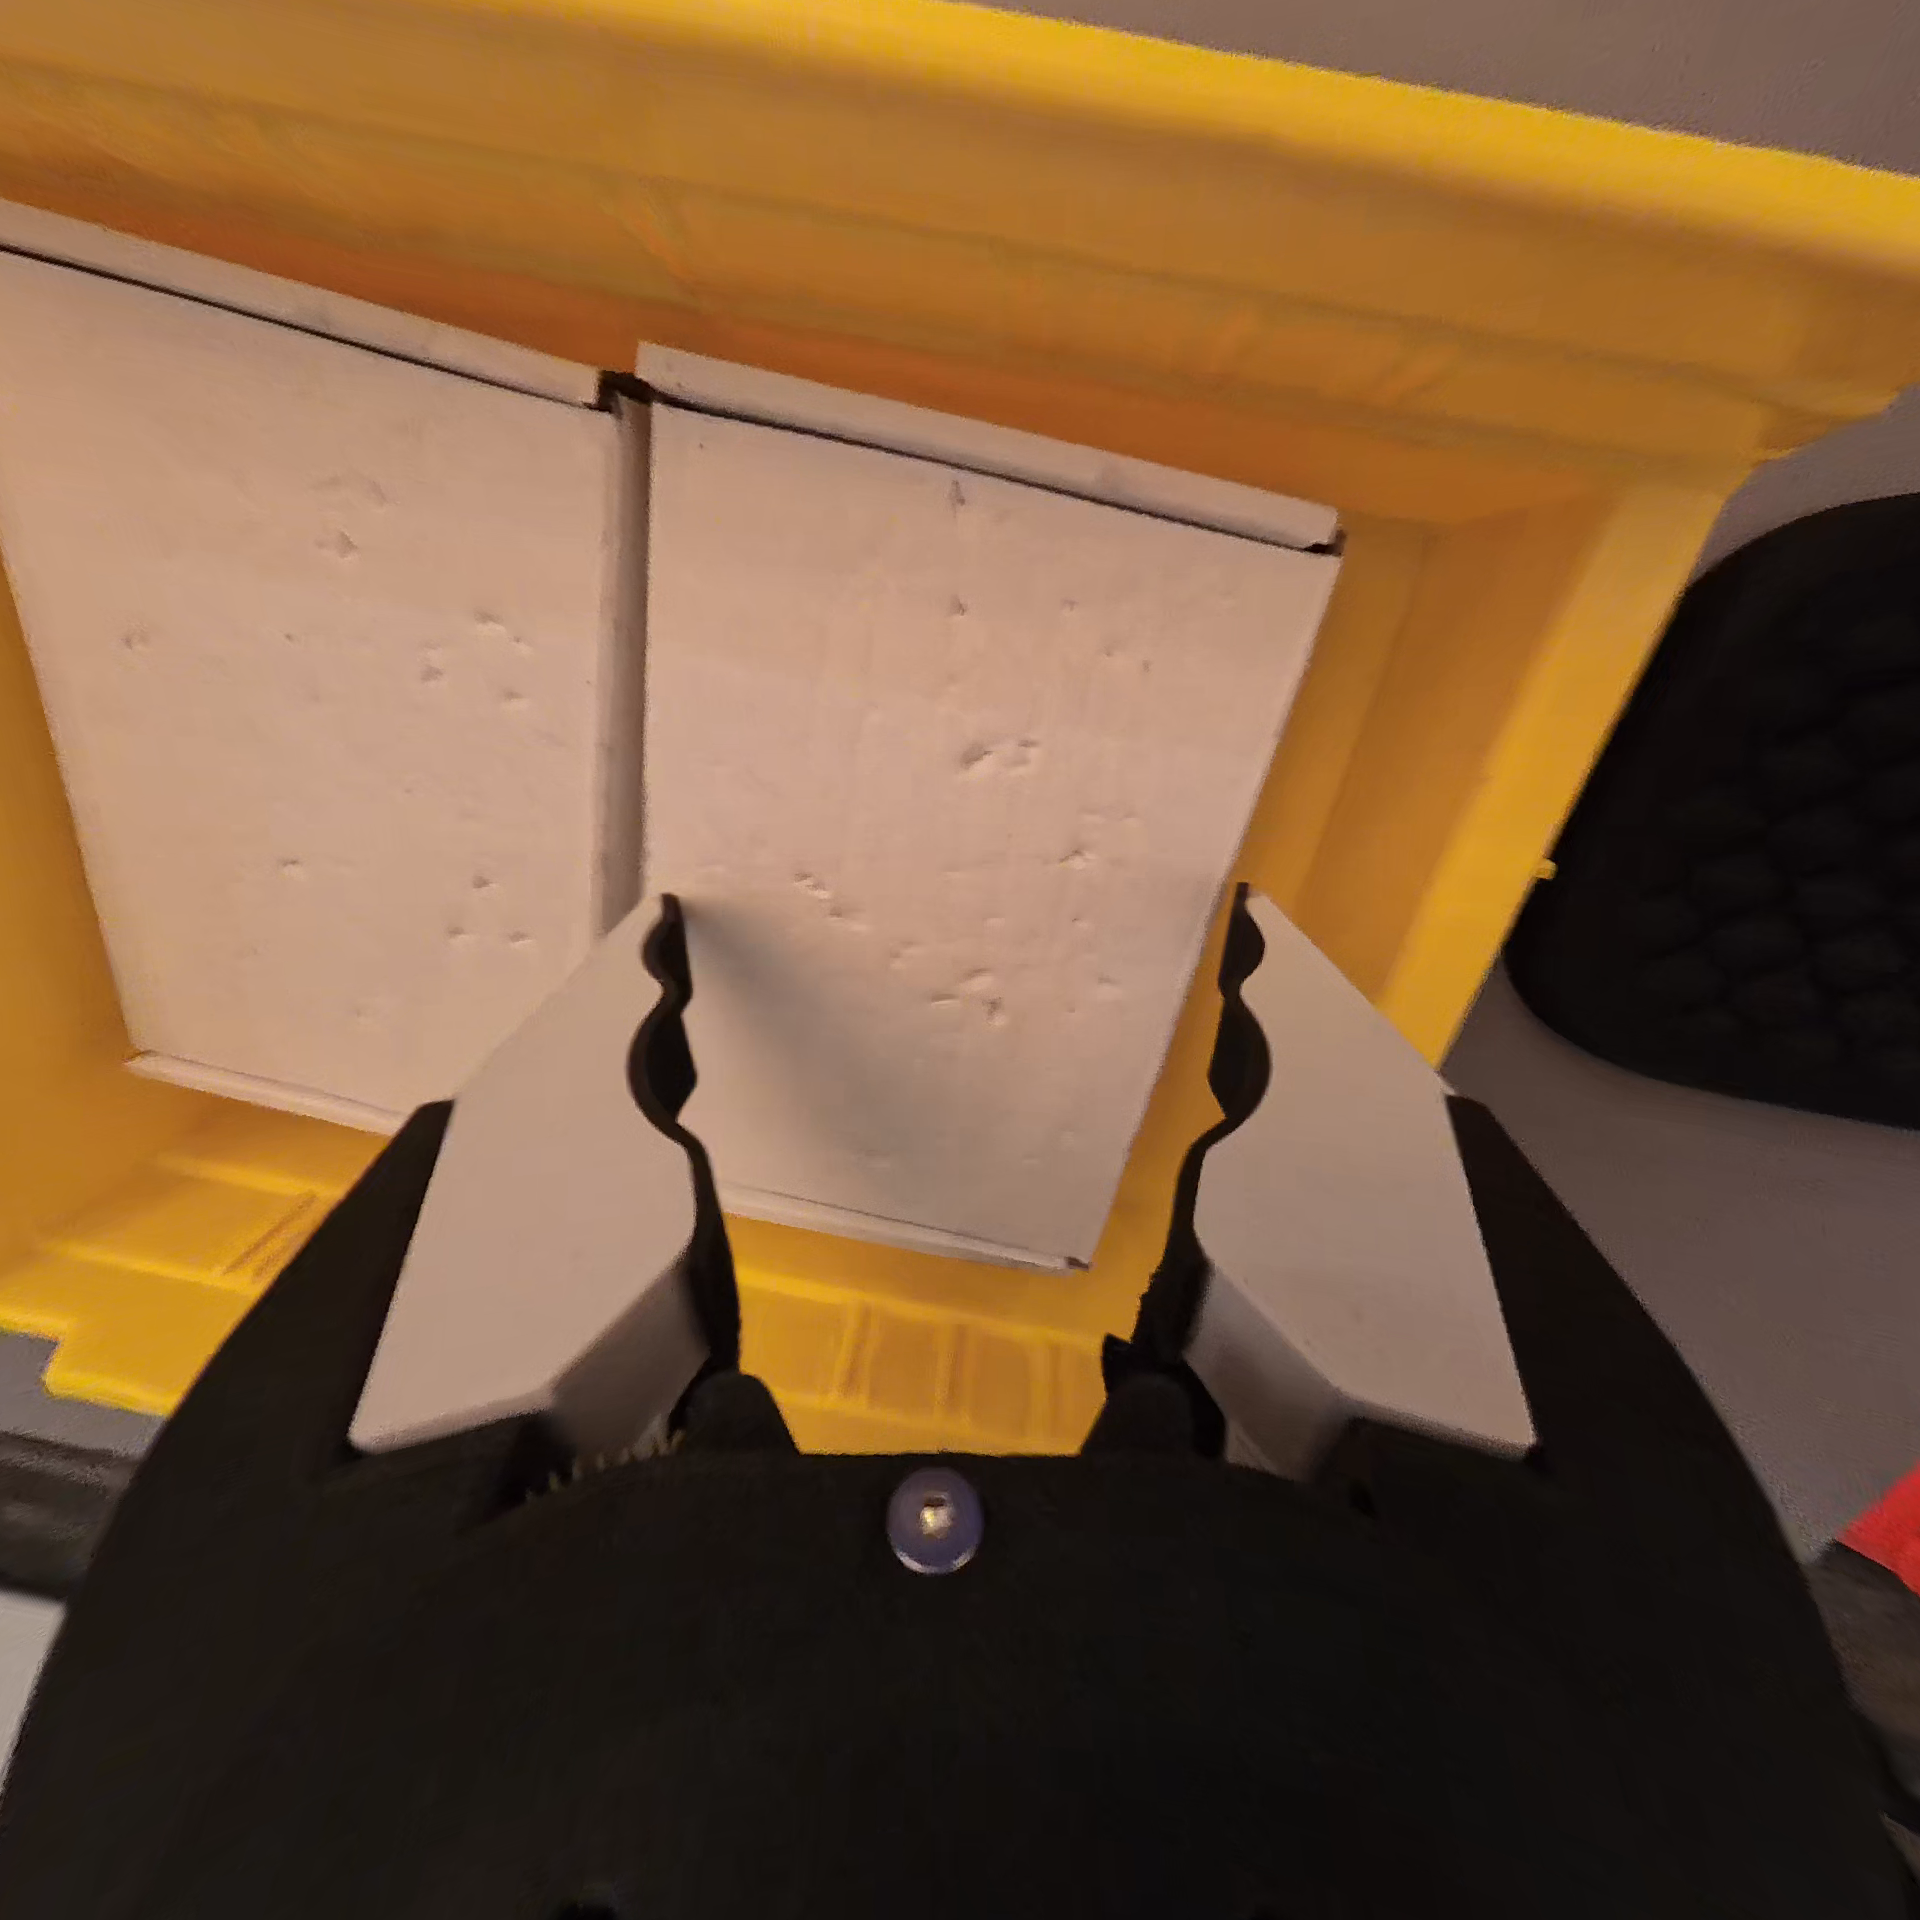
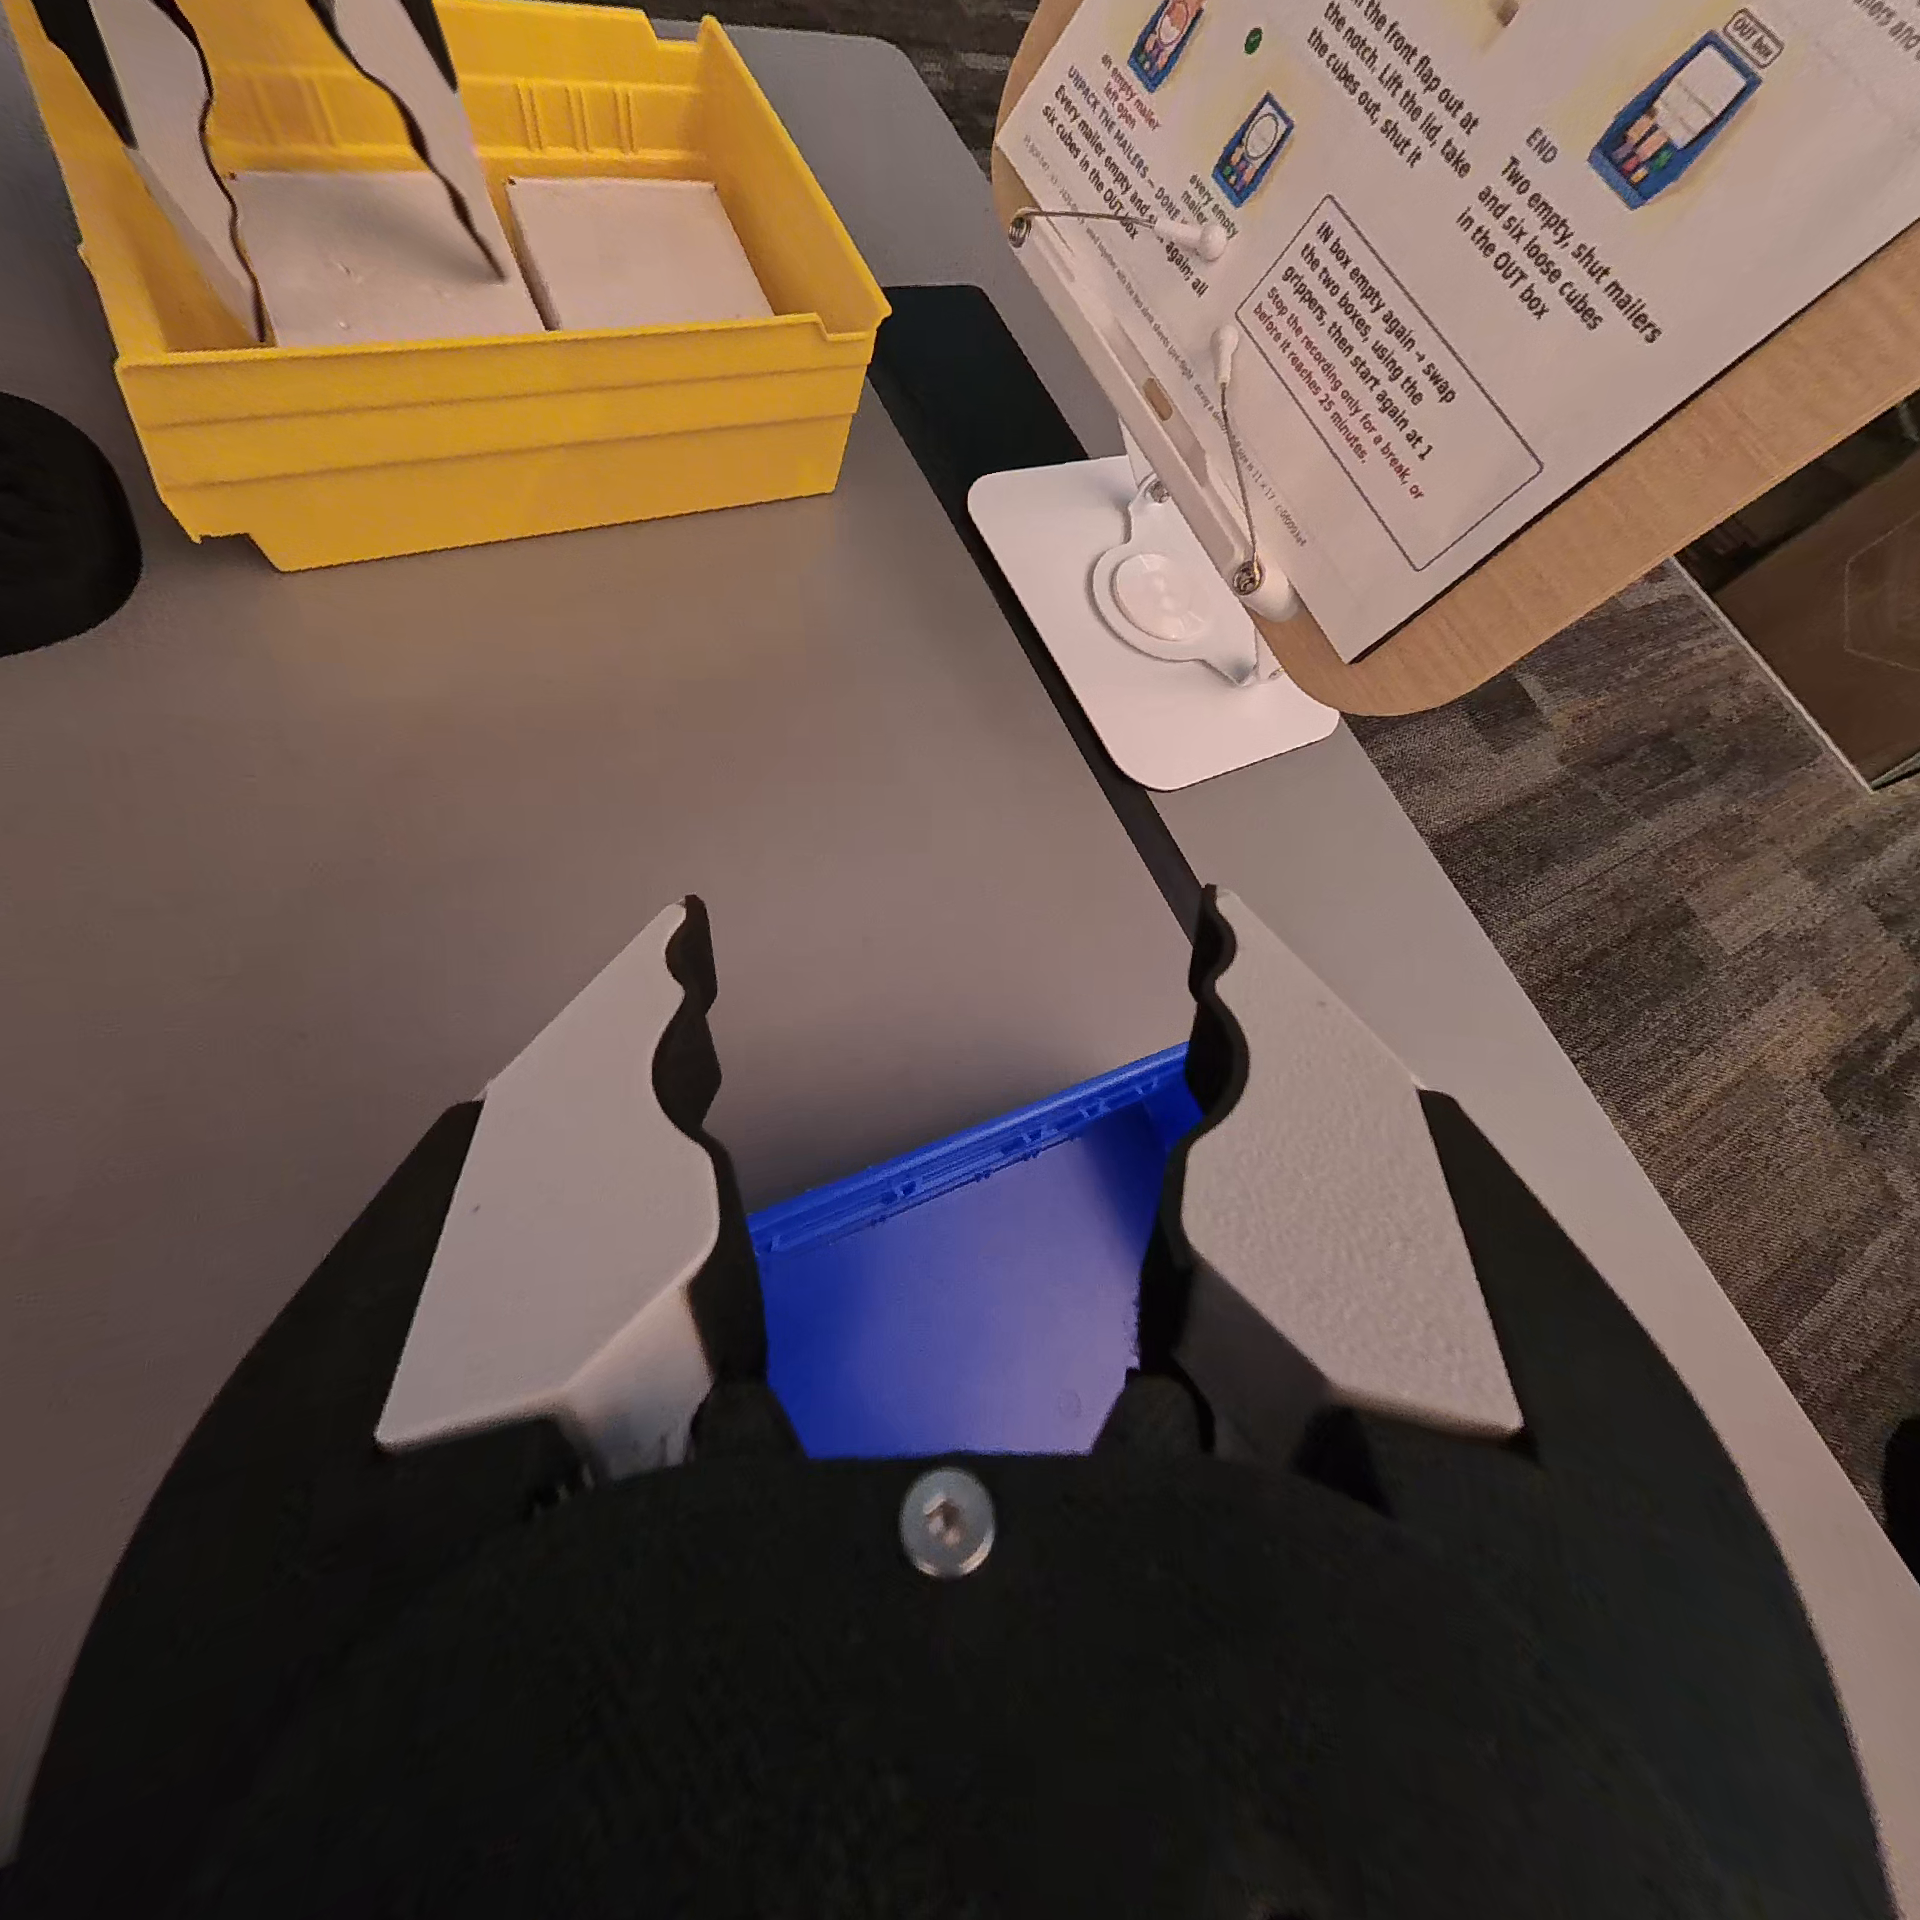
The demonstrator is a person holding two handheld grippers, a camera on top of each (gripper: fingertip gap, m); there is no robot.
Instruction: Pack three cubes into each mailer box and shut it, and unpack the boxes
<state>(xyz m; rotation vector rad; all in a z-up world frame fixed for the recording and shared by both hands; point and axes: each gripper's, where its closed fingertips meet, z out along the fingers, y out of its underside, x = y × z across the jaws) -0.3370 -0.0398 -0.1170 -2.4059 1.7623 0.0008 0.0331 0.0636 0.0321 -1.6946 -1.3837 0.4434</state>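
A yellow bin holds two shut white mailer boxes side by side, one on the left and one on the right. My left gripper is open and empty, just above the right box's lid. The right wrist view shows the same bin, the two boxes and the left gripper reaching down over the nearer-left box. My right gripper is open and empty above a blue bin, whose visible inside is bare. No cubes are in view.
A grey table carries both bins. An instruction sheet on a wooden board stands on a white base at the table's right edge, with carpet beyond. A black rounded object lies beside the yellow bin. The gap from one gripper's tips to the other's is roughly 40 cm.
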